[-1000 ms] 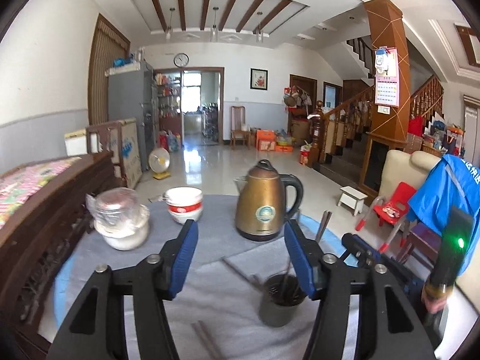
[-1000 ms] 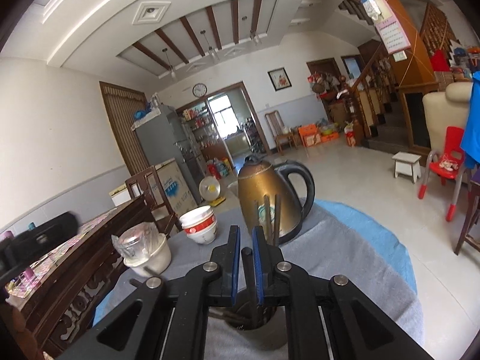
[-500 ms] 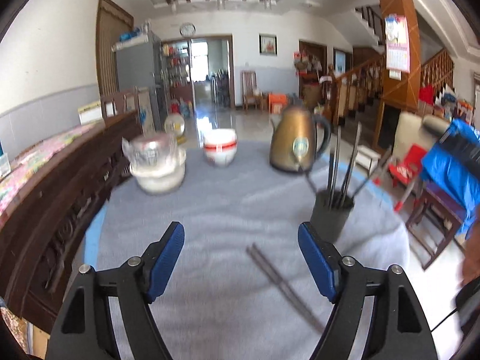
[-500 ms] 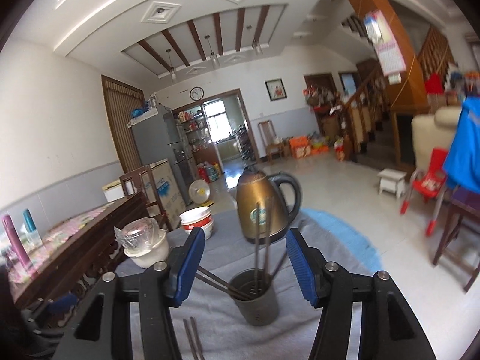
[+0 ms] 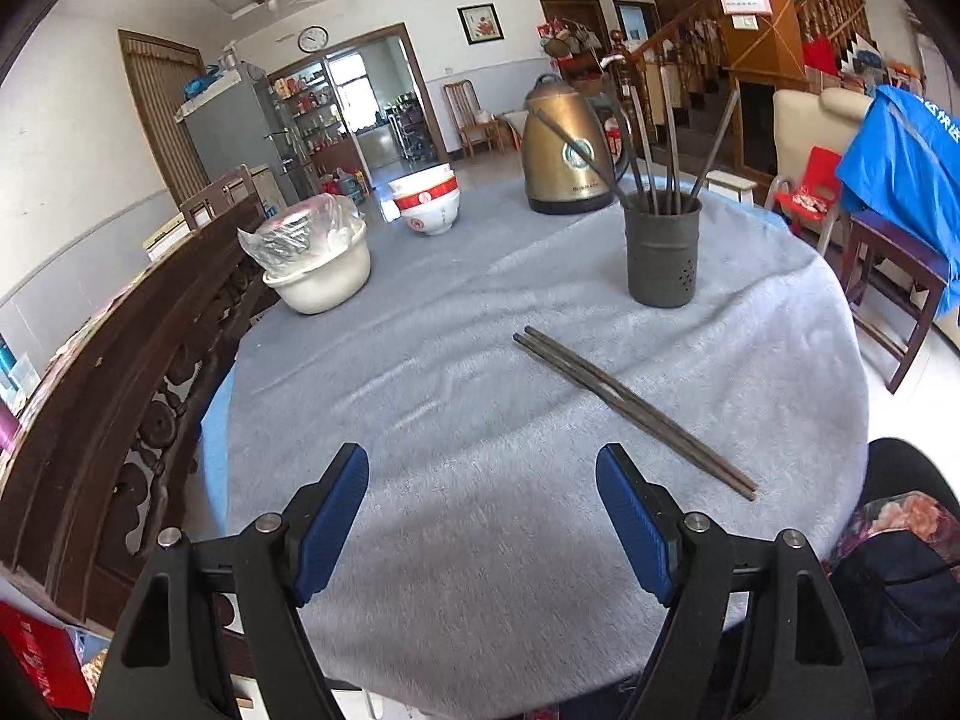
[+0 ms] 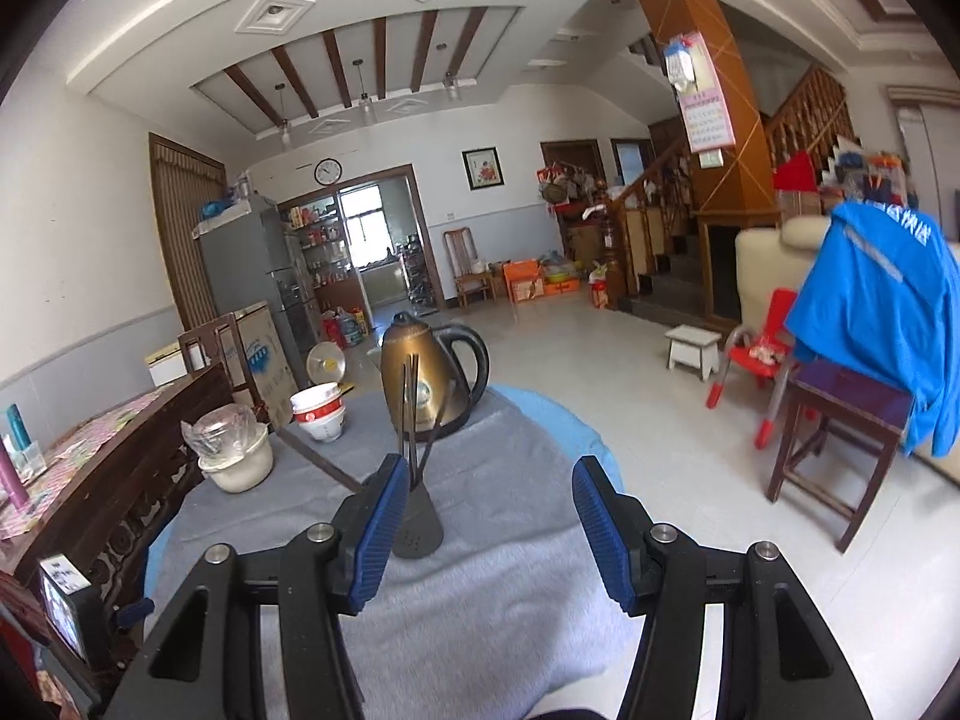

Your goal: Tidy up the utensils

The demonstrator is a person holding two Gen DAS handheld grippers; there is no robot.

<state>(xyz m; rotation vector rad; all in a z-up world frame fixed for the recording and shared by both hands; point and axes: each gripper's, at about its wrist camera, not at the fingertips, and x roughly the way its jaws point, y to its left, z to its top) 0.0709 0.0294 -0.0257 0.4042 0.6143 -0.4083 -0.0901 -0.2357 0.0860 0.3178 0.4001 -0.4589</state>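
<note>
Hovering over the grey cloth of the round table (image 5: 456,360), the left gripper (image 5: 483,516) fills the bottom of the left wrist view with its blue pads spread wide and nothing between them. Right of centre in that view a loose pair of dark chopsticks (image 5: 630,411) lies flat on the cloth, slanting from the middle toward the lower right. Above them, upper right of centre, stands a dark perforated holder (image 5: 662,255) with several chopsticks leaning out of it. Behind it sits a brass-coloured kettle (image 5: 564,150); to the left are a red-and-white bowl (image 5: 427,204) and a white bowl with a plastic-wrapped item (image 5: 318,267). At the bottom of the right wrist view, the right gripper (image 6: 486,525) is likewise parted and empty, its left pad overlapping the holder.
</note>
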